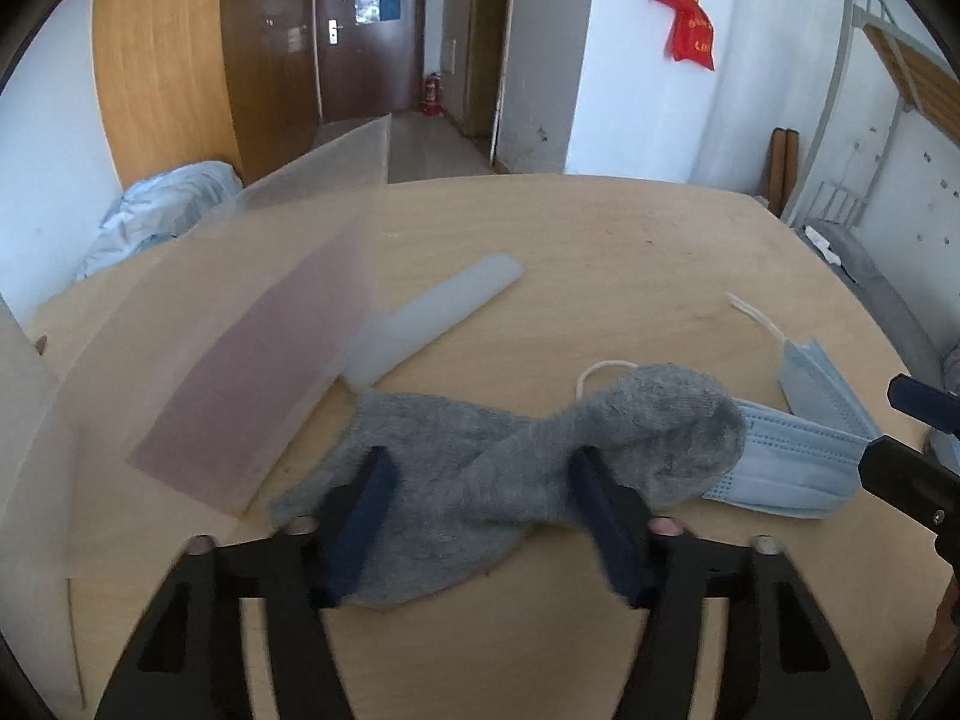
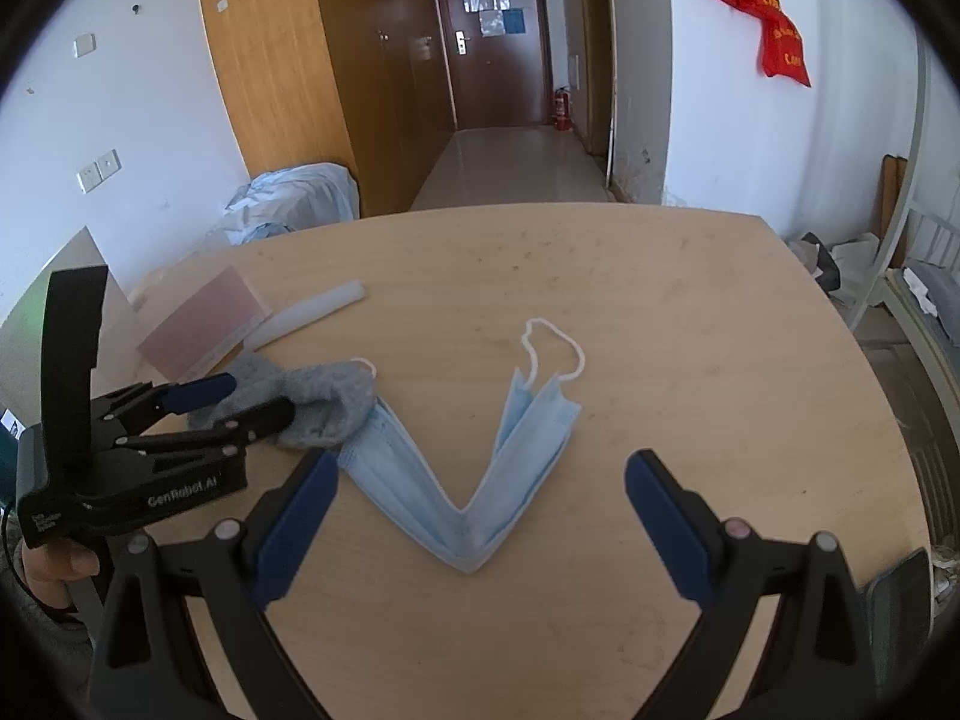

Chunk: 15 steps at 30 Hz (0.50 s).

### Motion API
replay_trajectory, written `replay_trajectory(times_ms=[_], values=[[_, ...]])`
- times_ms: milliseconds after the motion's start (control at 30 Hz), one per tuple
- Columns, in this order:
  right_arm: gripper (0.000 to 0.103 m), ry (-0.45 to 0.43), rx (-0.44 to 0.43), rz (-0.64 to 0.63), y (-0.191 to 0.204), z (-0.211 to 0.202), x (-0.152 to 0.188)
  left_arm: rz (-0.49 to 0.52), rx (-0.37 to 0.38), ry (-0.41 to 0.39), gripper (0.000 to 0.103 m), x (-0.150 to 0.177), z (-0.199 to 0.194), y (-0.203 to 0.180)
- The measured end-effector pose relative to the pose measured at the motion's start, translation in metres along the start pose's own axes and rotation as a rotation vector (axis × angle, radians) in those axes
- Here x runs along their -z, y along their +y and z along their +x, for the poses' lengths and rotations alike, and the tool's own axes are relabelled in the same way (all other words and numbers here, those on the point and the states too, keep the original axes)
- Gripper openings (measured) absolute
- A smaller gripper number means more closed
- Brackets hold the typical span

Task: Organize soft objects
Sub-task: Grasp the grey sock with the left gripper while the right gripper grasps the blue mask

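Left claw (image 1: 480, 480) astride sock (image 1: 456, 480) — unclosed

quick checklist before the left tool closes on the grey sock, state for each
1. Left tool open: ok, fingers spread either side of the fabric.
2. Grey sock between its fingers: ok, the sock's middle lies across the gap.
3. Sock free of other items: not ok, its toe end overlaps the blue face mask and one ear loop.
4. Right tool out of the way: ok, open and holding nothing, with the mask's fold in front of it.
5. Translucent box reachable for drop-off: cannot tell, only its tilted panels show.
6. Table space around the sock: ok.
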State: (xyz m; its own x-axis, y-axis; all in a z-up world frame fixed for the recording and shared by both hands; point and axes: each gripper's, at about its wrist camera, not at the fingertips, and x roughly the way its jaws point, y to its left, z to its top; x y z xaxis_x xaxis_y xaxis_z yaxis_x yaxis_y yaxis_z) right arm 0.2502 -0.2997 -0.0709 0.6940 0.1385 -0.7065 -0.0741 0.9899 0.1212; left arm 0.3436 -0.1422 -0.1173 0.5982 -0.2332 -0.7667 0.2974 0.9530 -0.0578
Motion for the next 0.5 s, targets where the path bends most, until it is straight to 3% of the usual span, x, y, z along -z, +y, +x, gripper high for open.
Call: replay_trajectory(times_ms=[167,267,500], values=[[0.098,0.007,0.004,-0.001,-0.001,0.002,0.001,0.017,-0.012,0.0,0.019,0.001,-0.003,0.0],[0.098,0.012,0.007,0.006,-0.003,0.003,0.002,0.028,-0.034,0.001,0.012,0.004,-0.007,0.0],[0.098,0.036,0.033,-0.002,-0.002,0.013,-0.001,0.023,-0.037,-0.053,0.012,0.005,-0.036,0.006]])
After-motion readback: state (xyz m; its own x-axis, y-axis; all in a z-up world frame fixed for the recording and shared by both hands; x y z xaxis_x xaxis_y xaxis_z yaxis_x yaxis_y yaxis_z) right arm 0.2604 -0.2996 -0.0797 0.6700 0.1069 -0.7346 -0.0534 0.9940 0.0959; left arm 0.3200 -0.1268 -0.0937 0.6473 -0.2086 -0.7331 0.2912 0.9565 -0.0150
